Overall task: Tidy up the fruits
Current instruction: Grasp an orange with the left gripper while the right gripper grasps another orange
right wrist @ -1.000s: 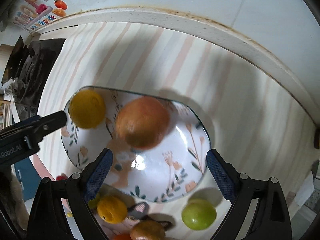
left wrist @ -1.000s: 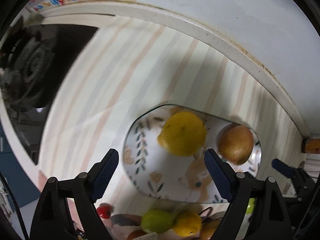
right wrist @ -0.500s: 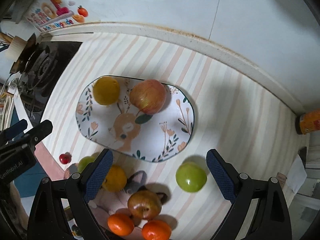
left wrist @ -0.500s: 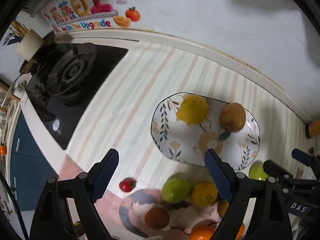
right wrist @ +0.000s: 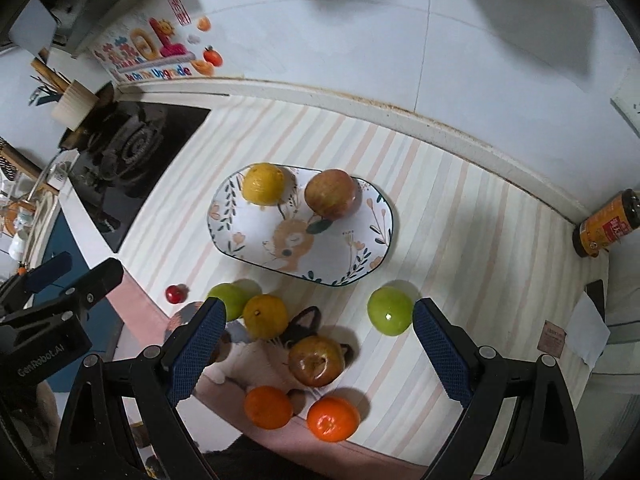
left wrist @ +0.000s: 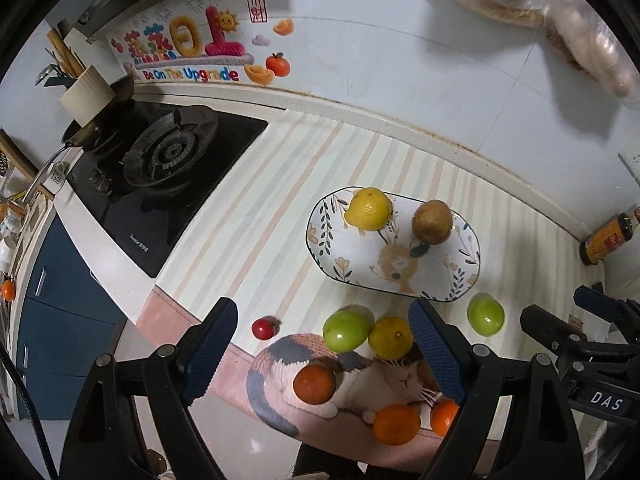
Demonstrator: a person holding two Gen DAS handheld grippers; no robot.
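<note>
A patterned oval plate on the striped counter holds a lemon and a reddish apple. In front of it lie loose fruits: two green apples, a yellow citrus, a brown-red apple, oranges and a small red tomato. My left gripper and right gripper are both open and empty, held high above the loose fruits.
A cat-print mat lies under some loose fruits at the counter's front edge. A black gas stove is at the left. A jar stands at the right by the wall. Papers lie at the far right.
Both grippers have pulled back and up from the plate, so the loose fruits and the stove have come into view. The lemon and apple stay on the plate.
</note>
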